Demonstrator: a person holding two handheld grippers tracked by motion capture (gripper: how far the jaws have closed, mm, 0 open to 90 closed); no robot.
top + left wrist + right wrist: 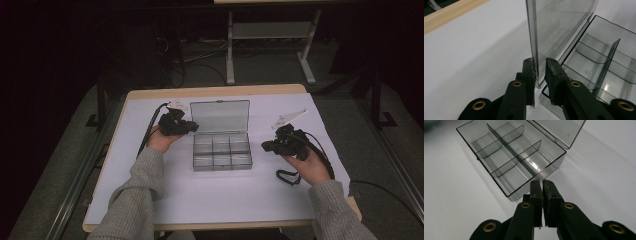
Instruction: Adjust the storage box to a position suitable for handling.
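A clear plastic compartment box (222, 159) sits mid-table with its lid (220, 116) swung open toward the far side. Dividers split its tray (511, 152) into several empty cells. My left gripper (192, 127) is at the box's left rear corner. In the left gripper view its jaws (539, 61) are shut on the lid's (559, 25) side edge and hold it upright beside the tray (599, 57). My right gripper (265, 146) hovers just right of the box. Its jaws (541, 181) are shut with nothing between them and point at the tray's near corner.
A white sheet (215, 195) covers the wooden table (210, 91). A coiled black cable (287, 176) lies by the right hand. Beyond the far edge are a dark floor, loose cables and the white legs of another table (230, 50).
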